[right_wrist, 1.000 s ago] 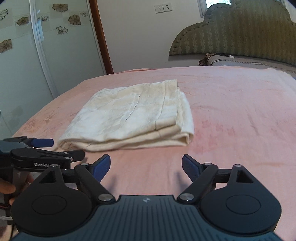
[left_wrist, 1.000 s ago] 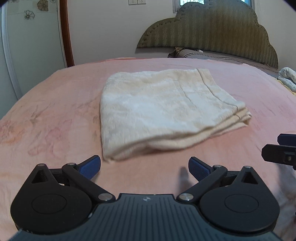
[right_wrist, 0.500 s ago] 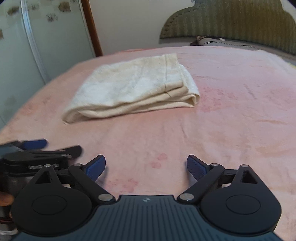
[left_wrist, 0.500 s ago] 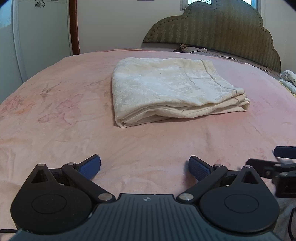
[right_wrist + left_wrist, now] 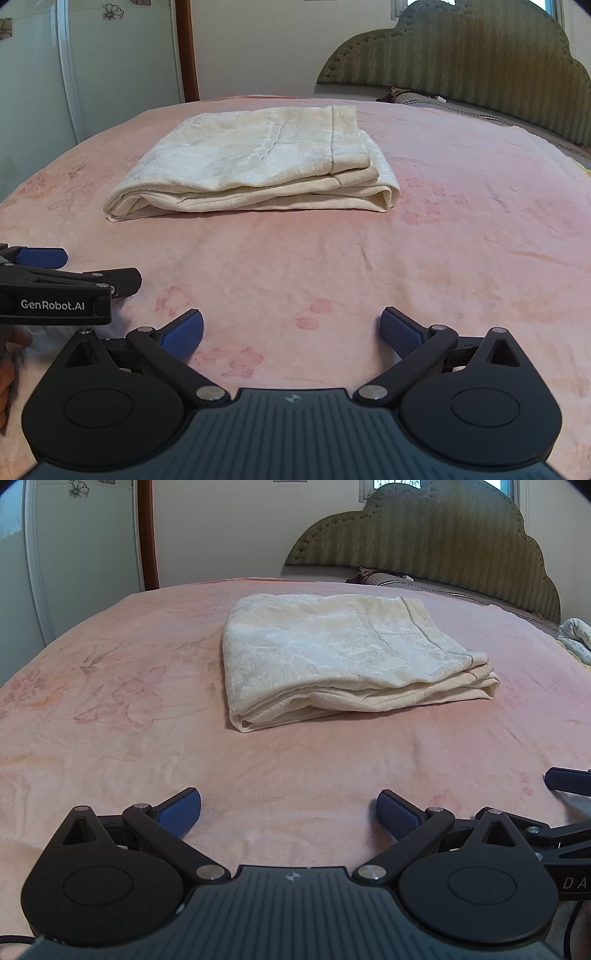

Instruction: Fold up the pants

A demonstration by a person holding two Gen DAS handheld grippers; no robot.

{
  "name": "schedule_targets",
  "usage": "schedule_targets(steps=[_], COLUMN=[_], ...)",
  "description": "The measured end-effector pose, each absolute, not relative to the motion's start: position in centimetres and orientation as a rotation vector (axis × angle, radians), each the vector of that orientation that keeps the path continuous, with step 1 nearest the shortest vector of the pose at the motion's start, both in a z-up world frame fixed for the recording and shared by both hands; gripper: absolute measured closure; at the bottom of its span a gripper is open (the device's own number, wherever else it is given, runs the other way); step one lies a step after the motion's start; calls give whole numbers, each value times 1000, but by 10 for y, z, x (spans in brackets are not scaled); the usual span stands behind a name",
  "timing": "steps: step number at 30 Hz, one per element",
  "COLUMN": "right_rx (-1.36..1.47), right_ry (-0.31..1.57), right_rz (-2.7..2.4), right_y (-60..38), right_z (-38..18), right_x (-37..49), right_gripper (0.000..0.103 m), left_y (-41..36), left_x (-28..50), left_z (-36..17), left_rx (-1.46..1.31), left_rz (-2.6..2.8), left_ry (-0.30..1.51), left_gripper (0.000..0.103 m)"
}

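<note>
Cream pants [image 5: 332, 657] lie folded into a thick rectangle on the pink bedspread [image 5: 110, 701], shown too in the right wrist view [image 5: 258, 166]. My left gripper [image 5: 289, 806] hovers low over the bedspread well short of the pants, open, nothing between its blue pads. My right gripper [image 5: 291, 326] sits just as far back; its jaws are opening wide and hold nothing. Each gripper shows at the edge of the other's view, the right one as a blue fingertip [image 5: 565, 780], the left one as a black body [image 5: 55, 291].
A green padded headboard [image 5: 424, 535] stands behind the bed with a dark pillow [image 5: 376, 579] at its foot. Glass doors with flower decals [image 5: 37, 74] and a brown door frame [image 5: 186, 51] are at the left. Light bedding [image 5: 576, 635] lies at the far right.
Both grippers have drawn back from the folded pants and sunk toward the bedspread; the pants look farther away. The right gripper's fingers stand a little wider apart.
</note>
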State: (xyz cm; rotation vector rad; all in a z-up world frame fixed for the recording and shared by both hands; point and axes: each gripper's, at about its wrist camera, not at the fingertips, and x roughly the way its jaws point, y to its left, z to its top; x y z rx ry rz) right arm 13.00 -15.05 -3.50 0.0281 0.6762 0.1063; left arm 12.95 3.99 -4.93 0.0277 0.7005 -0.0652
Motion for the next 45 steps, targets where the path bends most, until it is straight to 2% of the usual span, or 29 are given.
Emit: schedule_targets(steps=[45], right_rx=[24], right_ry=[664], right_rz=[81], right_y=[-151], right_z=[-38], right_x=[134], right_gripper=[0], left_y=[44], left_x=[120], left_z=[-51], left_rx=[13], left_rz=[-13], left_ry=[682], left_gripper=[0])
